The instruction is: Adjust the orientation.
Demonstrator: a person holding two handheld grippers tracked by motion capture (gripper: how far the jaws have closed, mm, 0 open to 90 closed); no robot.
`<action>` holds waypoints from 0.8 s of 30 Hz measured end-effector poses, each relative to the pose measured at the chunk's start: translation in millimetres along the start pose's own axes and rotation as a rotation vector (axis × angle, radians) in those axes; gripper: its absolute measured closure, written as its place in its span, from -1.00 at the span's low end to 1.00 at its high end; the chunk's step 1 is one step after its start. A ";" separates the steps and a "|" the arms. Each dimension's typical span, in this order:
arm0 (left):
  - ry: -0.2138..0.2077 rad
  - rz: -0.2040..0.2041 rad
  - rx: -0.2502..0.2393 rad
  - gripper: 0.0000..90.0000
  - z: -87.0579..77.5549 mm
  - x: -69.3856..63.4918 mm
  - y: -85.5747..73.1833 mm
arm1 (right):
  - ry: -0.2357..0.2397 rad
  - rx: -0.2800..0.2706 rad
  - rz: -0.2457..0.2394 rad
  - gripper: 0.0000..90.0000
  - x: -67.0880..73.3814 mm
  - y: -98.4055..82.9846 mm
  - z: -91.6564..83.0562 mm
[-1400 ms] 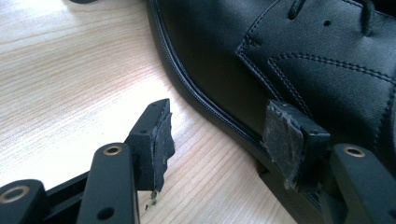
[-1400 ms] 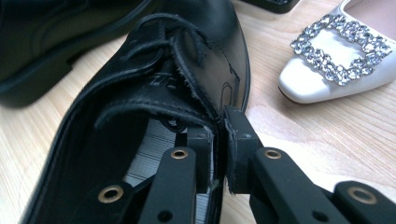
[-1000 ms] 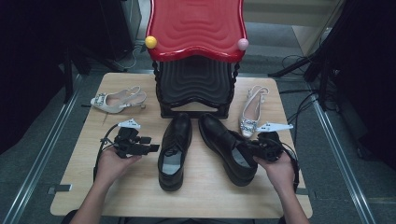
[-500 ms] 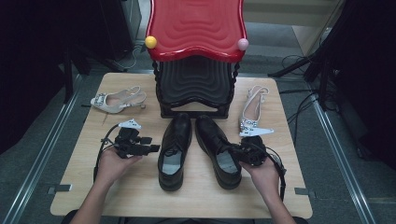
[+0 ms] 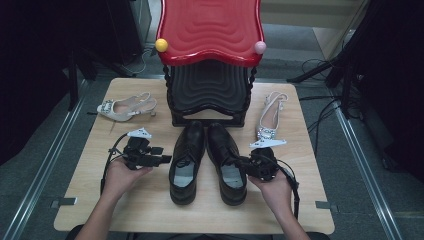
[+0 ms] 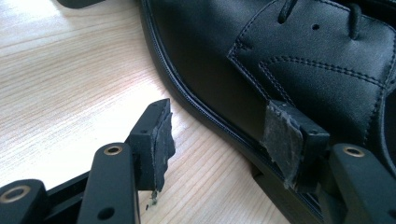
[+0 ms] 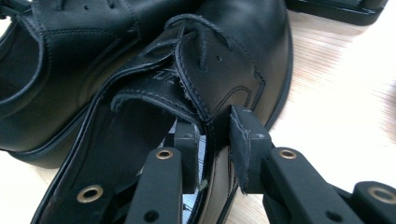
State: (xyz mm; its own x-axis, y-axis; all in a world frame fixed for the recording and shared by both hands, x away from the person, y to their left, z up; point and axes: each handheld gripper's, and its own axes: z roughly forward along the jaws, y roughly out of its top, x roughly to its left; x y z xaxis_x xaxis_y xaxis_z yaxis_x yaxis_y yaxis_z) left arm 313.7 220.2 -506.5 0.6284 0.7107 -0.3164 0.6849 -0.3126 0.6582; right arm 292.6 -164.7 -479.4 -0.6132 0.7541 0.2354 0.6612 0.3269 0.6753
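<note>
- Black leather right shoe point(image 5: 227, 162) sits lower centre of the high view, beside its mate point(image 5: 186, 160) on the desk point(image 5: 150, 210).
- We see the right tool point(image 7: 212, 140) astride its side wall; the jaws have just been opening, so we withdraw without nudging it.
- Left tool point(image 6: 224, 140) gapes wide, empty.
- Pad contact is hard to judge.

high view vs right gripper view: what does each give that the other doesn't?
High view adds the red-topped stand, two beige slingback heels and the left gripper, open beside the left black shoe. Right gripper view adds grip detail: the right gripper has its jaws astride the right black shoe side wall, one inside, one outside, and they have just been opening. Shared: both black shoes and the wooden table.
</note>
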 end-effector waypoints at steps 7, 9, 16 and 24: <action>0.001 -0.003 -0.007 -0.03 -1.5 0.3 -0.3 | 0.058 -0.033 -0.042 0.50 -4.4 -1.0 -8.8; -0.002 -0.003 -0.007 0.00 -2.1 0.6 -0.4 | 0.092 -0.054 -0.053 0.53 -6.1 -2.1 -16.7; -0.014 -0.009 0.009 0.16 -0.5 0.4 -0.5 | 0.110 -0.103 -0.048 0.97 -23.3 -9.6 -42.1; -0.044 -0.005 0.031 0.54 1.4 0.5 -1.0 | 0.088 0.046 -0.068 1.00 -32.3 -18.5 -14.6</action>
State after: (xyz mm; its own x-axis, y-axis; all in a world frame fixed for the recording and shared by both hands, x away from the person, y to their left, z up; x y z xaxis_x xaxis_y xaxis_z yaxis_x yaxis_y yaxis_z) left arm 313.9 219.9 -508.2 0.6400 0.6840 -0.3501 0.6989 -0.3289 0.6351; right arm 293.9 -203.4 -489.3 -0.6914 0.6769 0.2524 0.6350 0.4027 0.6593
